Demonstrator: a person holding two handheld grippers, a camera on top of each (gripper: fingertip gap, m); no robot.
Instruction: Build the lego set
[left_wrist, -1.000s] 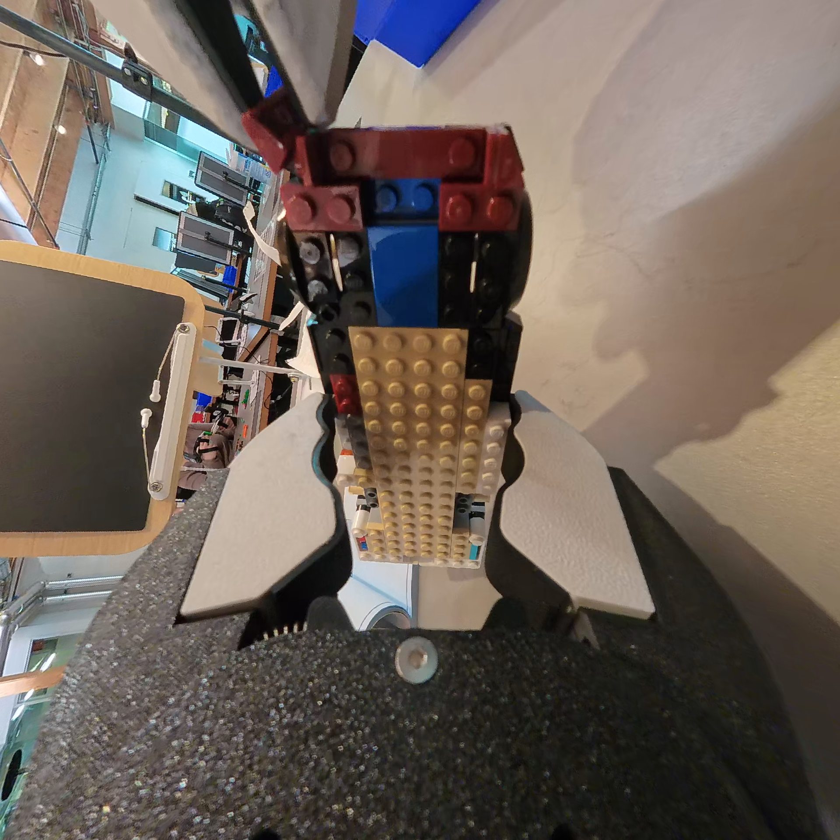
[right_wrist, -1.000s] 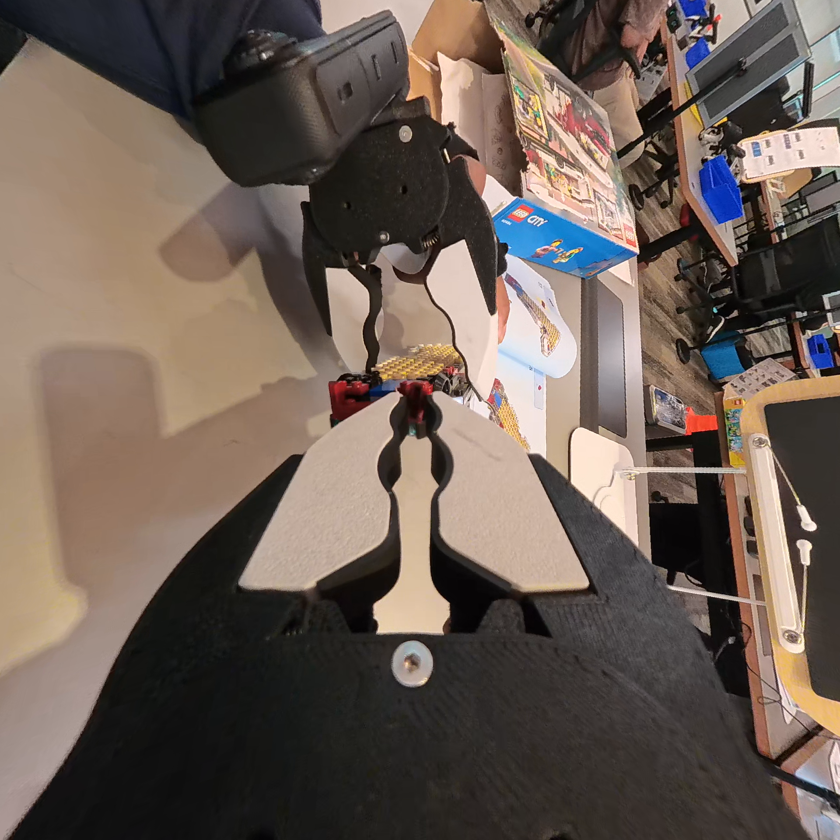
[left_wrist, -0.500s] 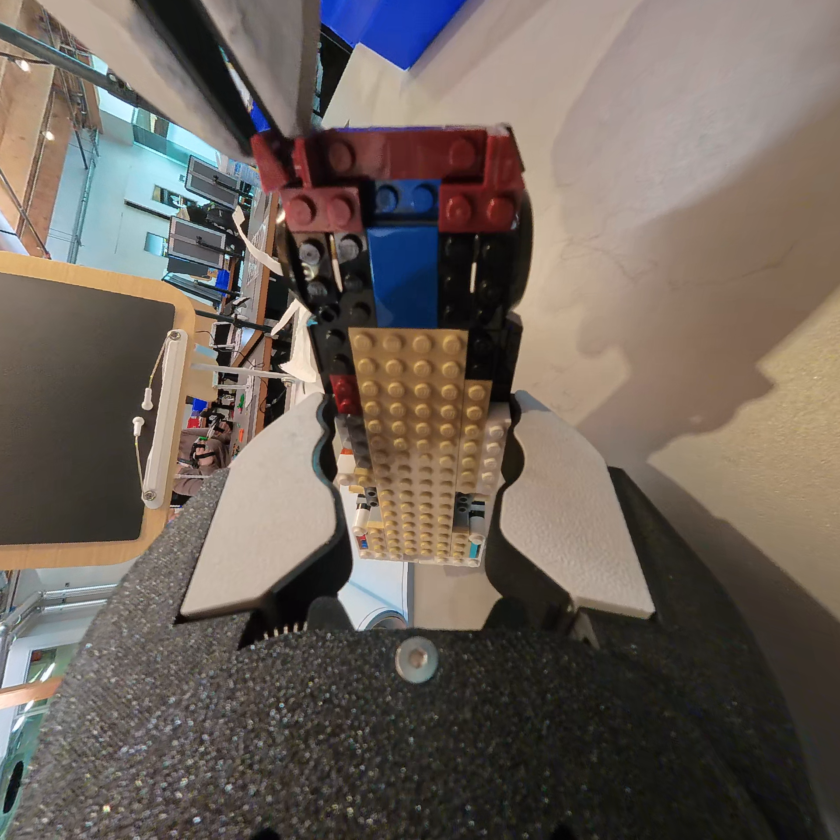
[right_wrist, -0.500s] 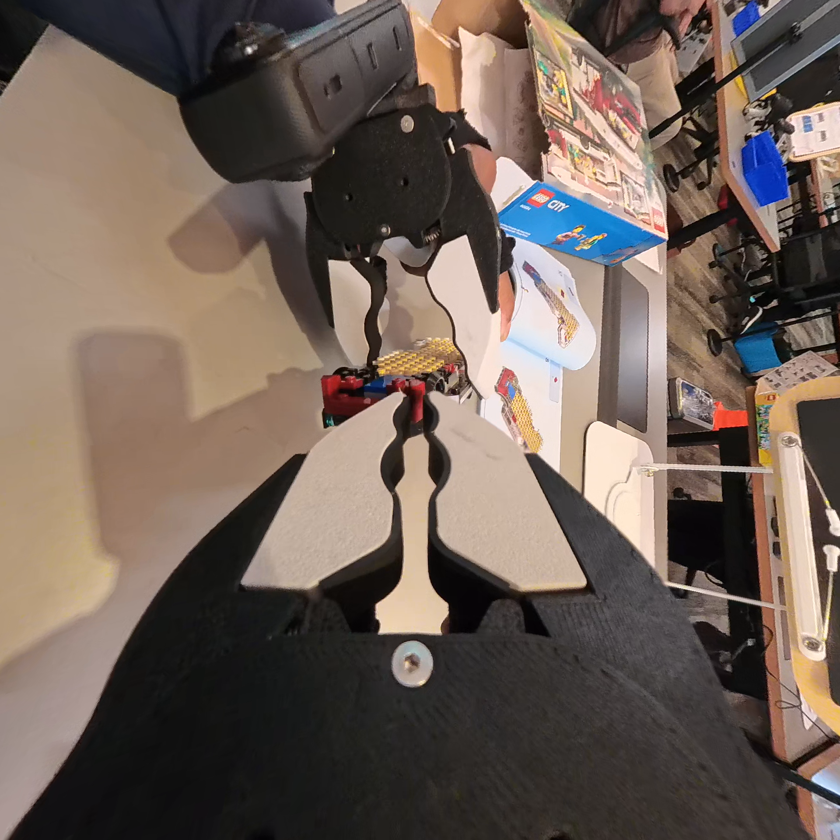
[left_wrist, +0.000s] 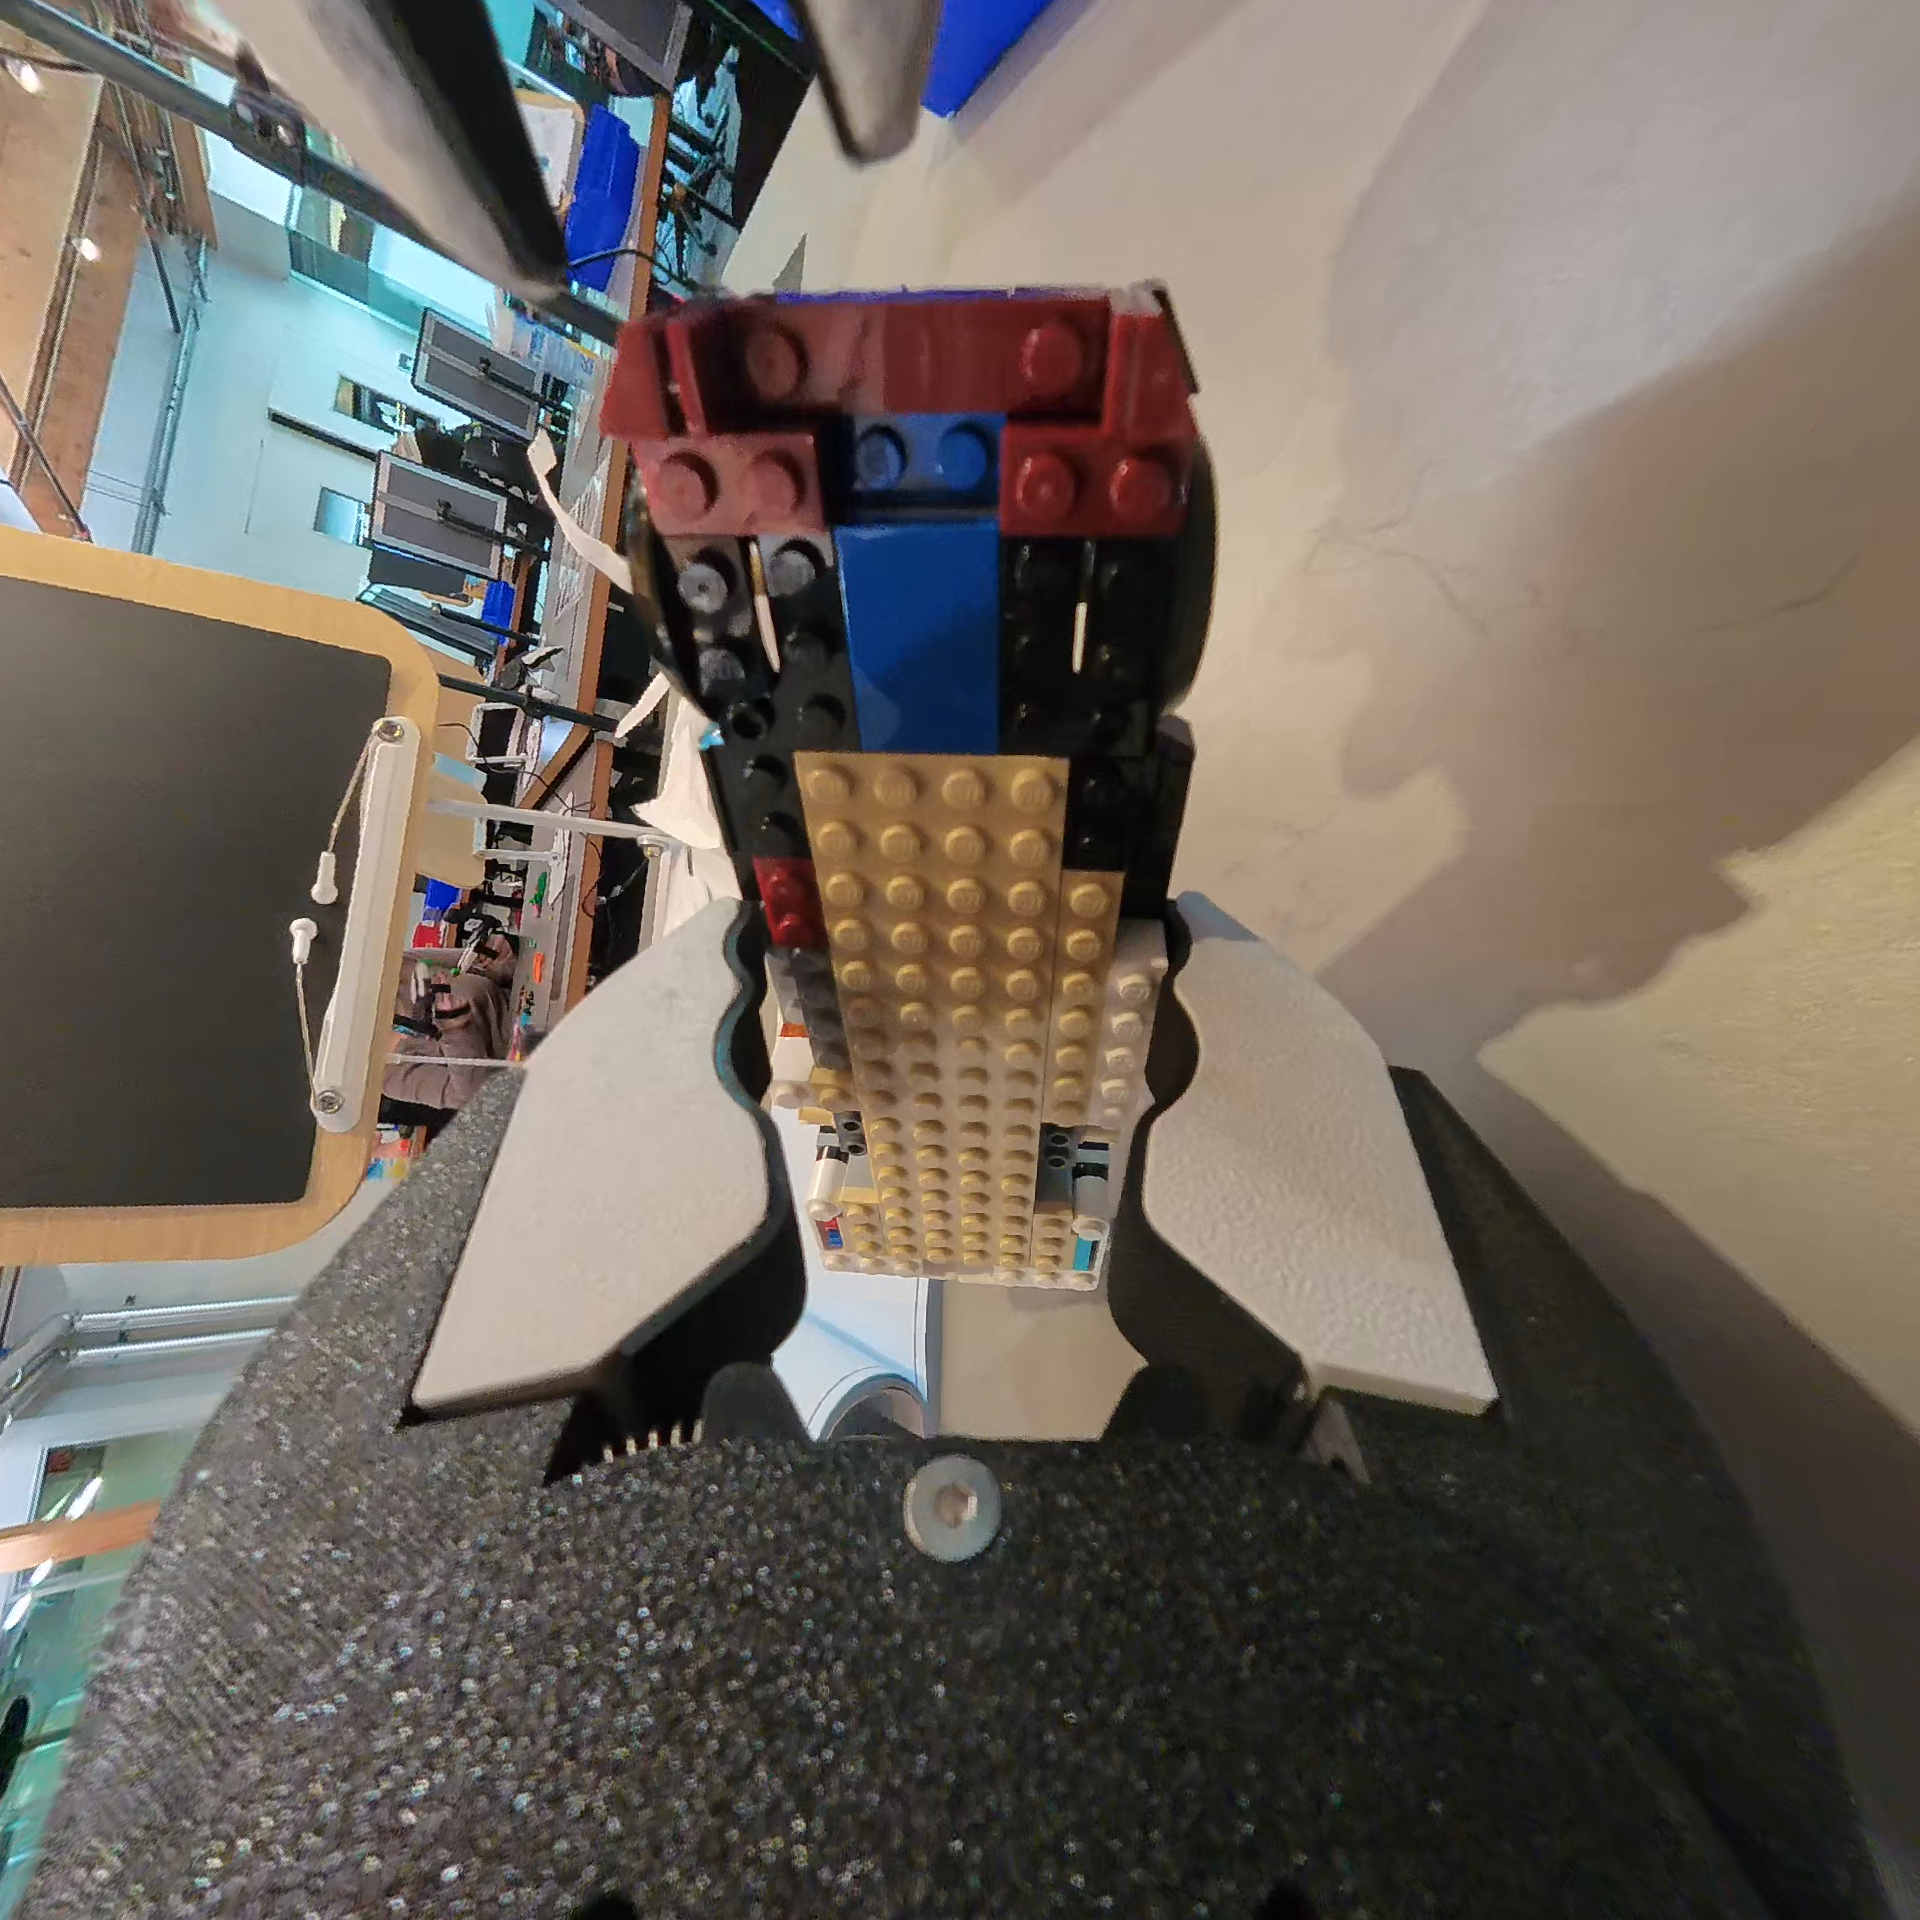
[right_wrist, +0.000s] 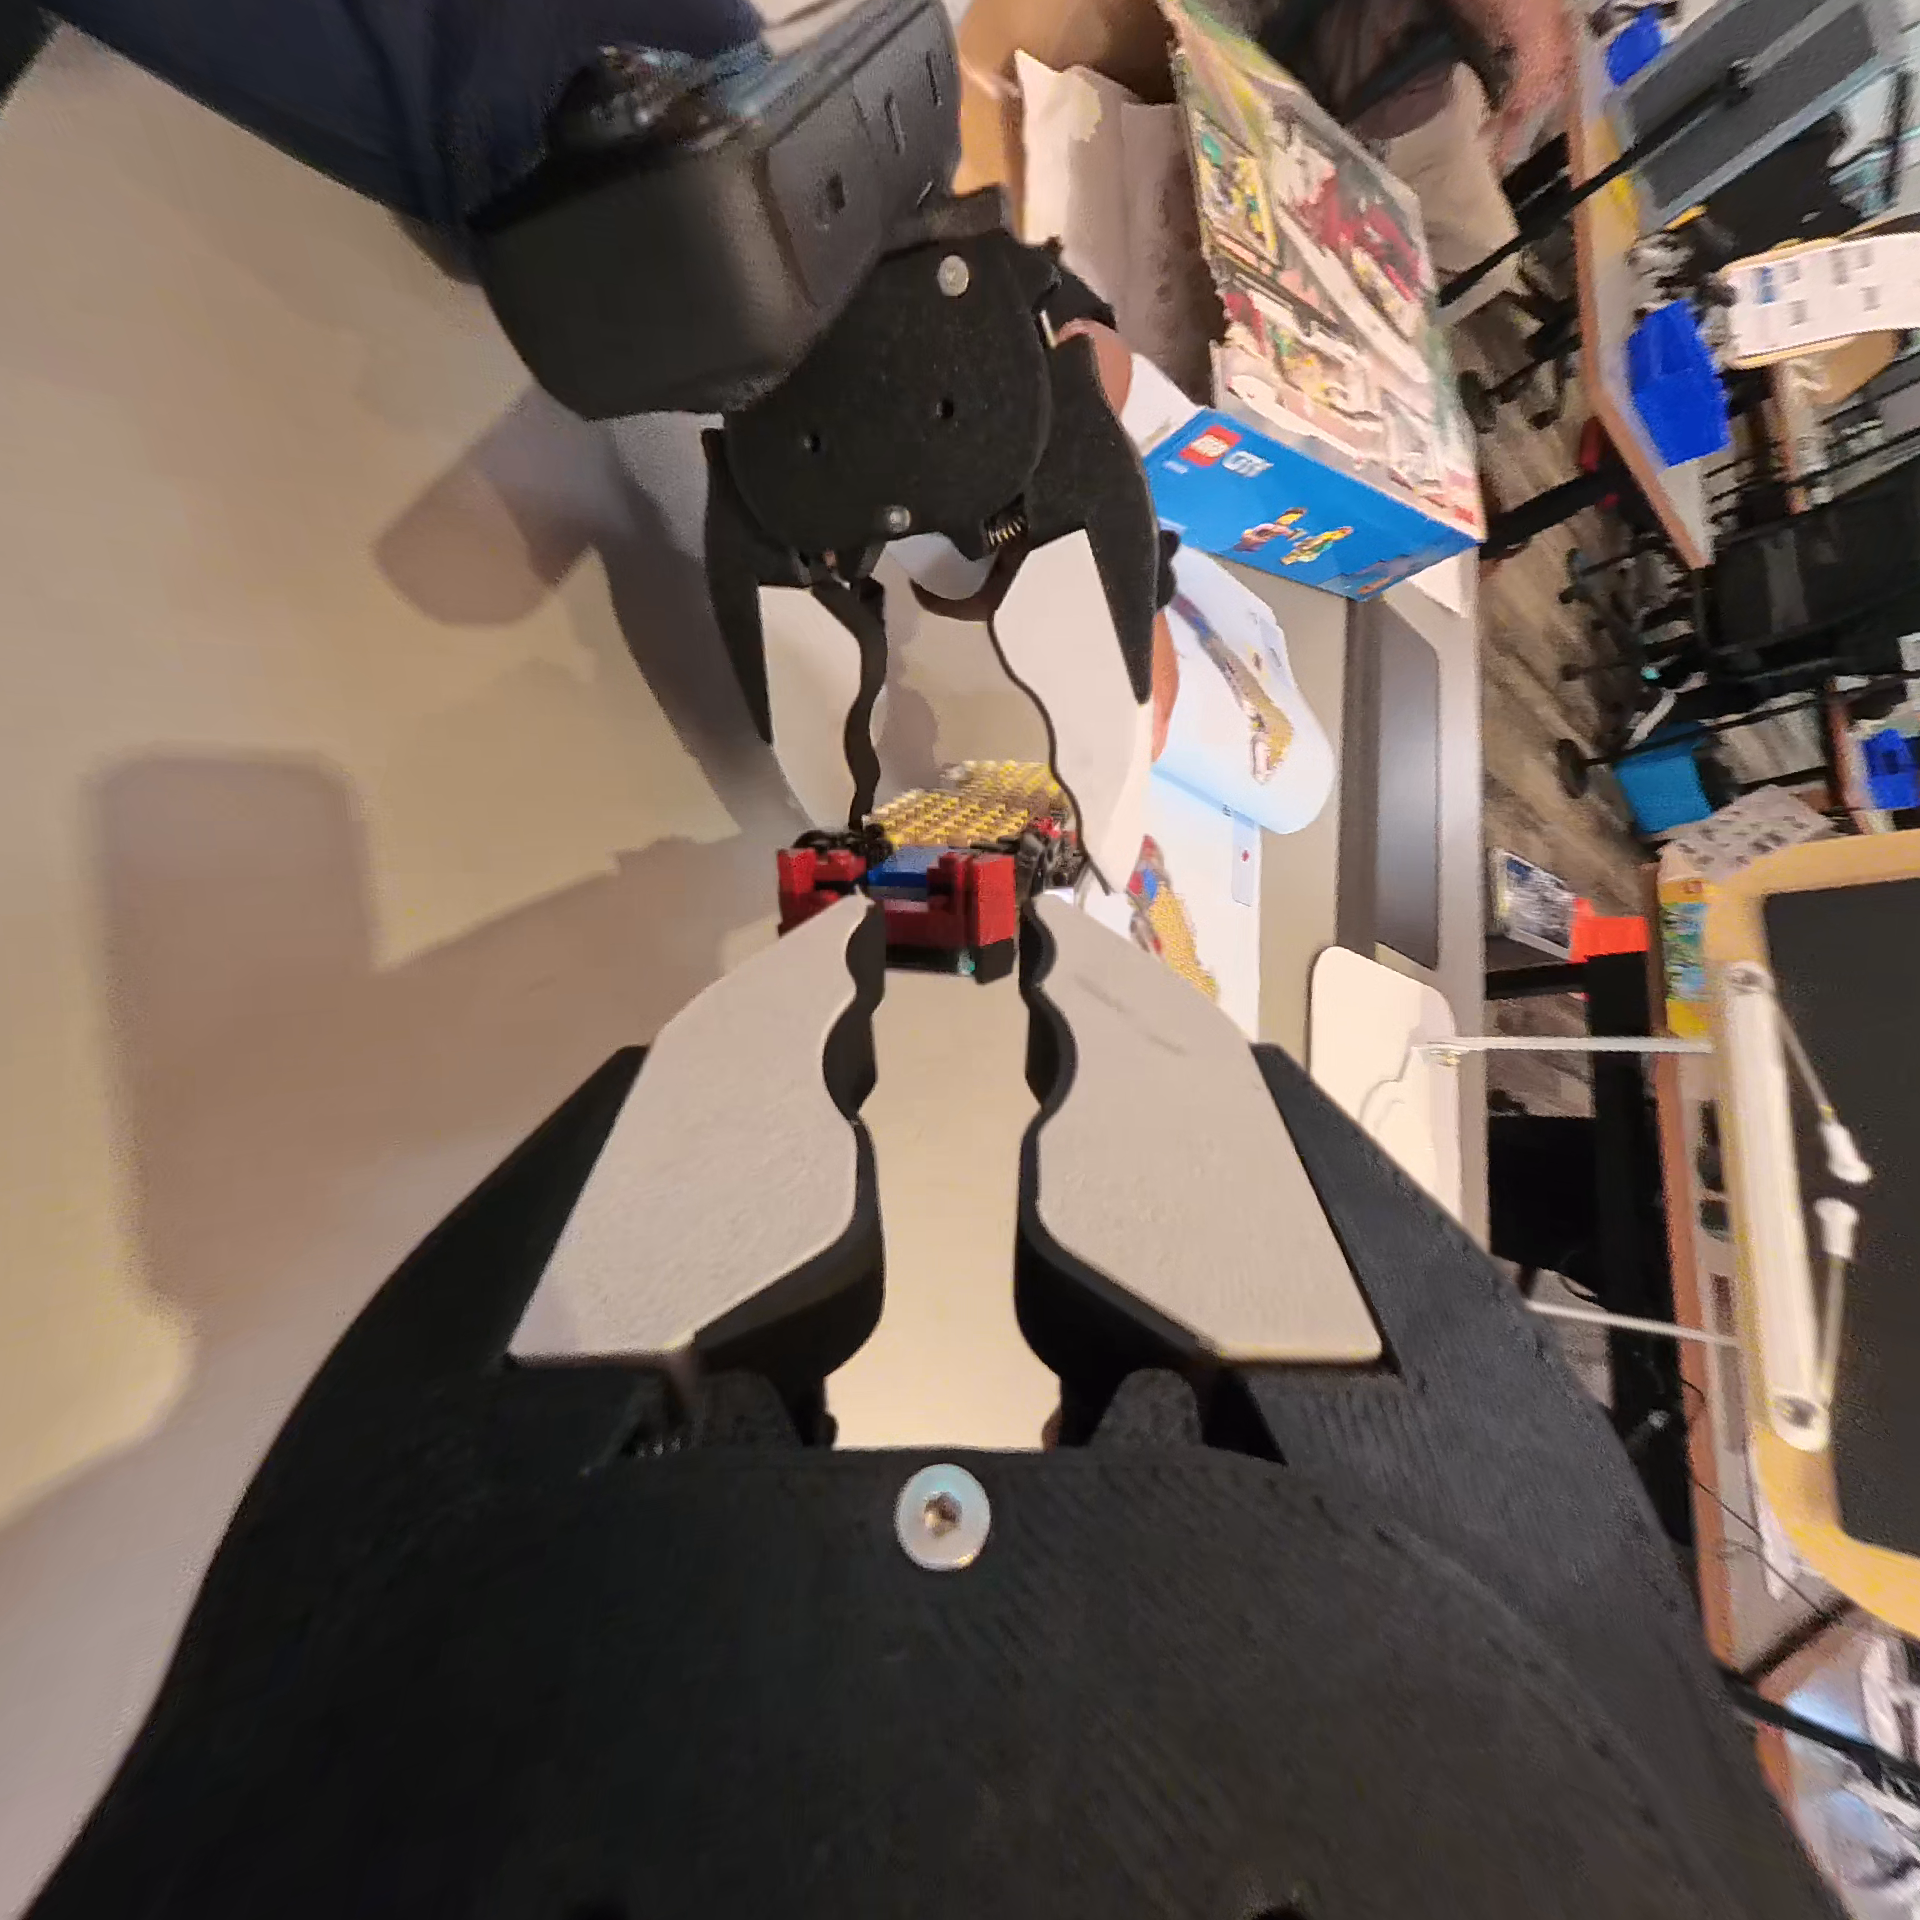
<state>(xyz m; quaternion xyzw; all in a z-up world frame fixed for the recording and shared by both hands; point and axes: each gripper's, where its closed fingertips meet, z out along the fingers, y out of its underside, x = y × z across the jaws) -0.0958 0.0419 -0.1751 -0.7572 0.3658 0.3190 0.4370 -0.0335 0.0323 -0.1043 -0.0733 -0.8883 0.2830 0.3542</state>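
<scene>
My left gripper (left_wrist: 961, 935) is shut on a brick model (left_wrist: 935, 935) with a tan studded plate, a black and blue middle and a dark red far end (left_wrist: 894, 364). Both pads press on its sides. In the right wrist view the left gripper (right_wrist: 966, 831) holds the same model (right_wrist: 914, 883) over the white table (right_wrist: 260, 623). My right gripper (right_wrist: 948, 925) is open, with its fingertips just short of the red end and not pressing on it. In the left wrist view its fingers (left_wrist: 862, 94) hang apart above the model's far end.
A blue toy box (right_wrist: 1299, 509) and a larger picture box (right_wrist: 1309, 208) lie at the table's far edge, with an open instruction booklet (right_wrist: 1236, 717) beside them. A white tray (right_wrist: 1371, 1049) sits to the right. A wood-framed blackboard (left_wrist: 156, 883) stands beyond the table. My right fingertips sit around 10 cm from my left ones.
My right gripper was shut on the dark red piece at the model's far corner; it has opened and drawn back. The piece stays on the model. My left gripper's grasp is unchanged.
</scene>
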